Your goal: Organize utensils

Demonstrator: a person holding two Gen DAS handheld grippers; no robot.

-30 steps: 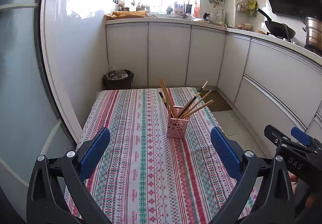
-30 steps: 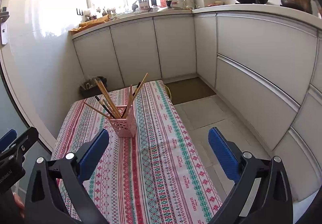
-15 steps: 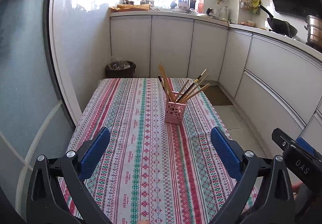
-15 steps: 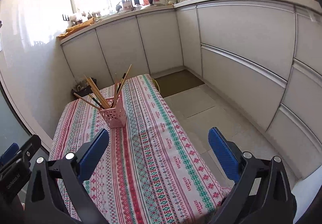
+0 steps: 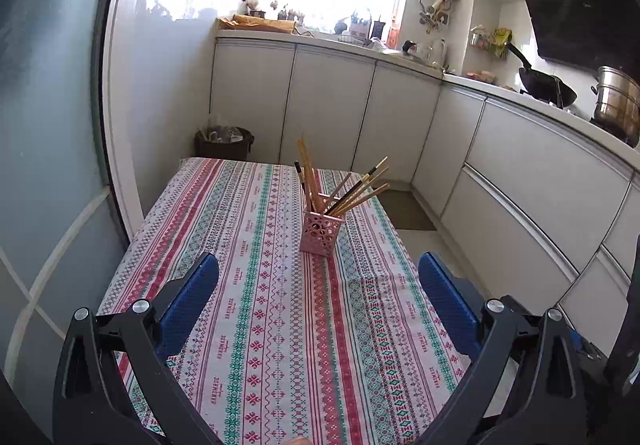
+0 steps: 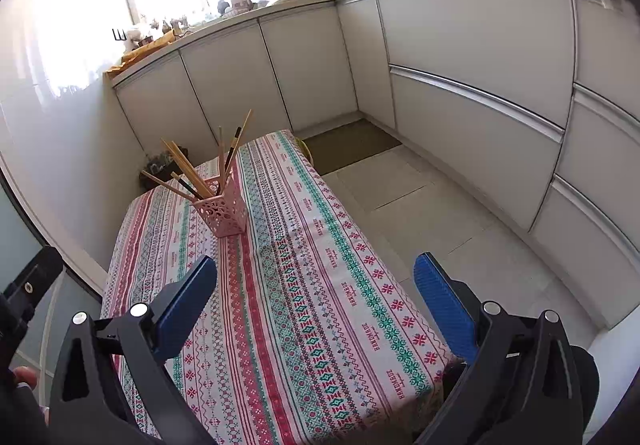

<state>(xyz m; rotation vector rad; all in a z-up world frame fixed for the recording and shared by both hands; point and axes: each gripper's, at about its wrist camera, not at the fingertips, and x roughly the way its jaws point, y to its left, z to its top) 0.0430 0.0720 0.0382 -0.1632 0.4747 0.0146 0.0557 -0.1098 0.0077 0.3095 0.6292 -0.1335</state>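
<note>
A pink perforated holder (image 5: 321,233) stands upright on the striped tablecloth (image 5: 256,285), with several wooden and dark chopsticks (image 5: 352,193) fanned out of its top. It also shows in the right wrist view (image 6: 224,213), with the chopsticks (image 6: 188,169) leaning left and up. My left gripper (image 5: 318,285) is open and empty, above the table's near end, well short of the holder. My right gripper (image 6: 316,287) is open and empty, above the table's near right part, with the holder far ahead to the left.
White kitchen cabinets (image 5: 360,113) run along the back and right. A dark bin (image 5: 224,143) stands past the table's far end. A wok (image 5: 546,87) and a steel pot (image 5: 616,105) sit on the counter. Tiled floor (image 6: 440,213) lies to the right of the table.
Both grippers have drawn back and risen, so the holder looks smaller and farther off. Both stay open and empty. The holder and chopsticks have not moved.
</note>
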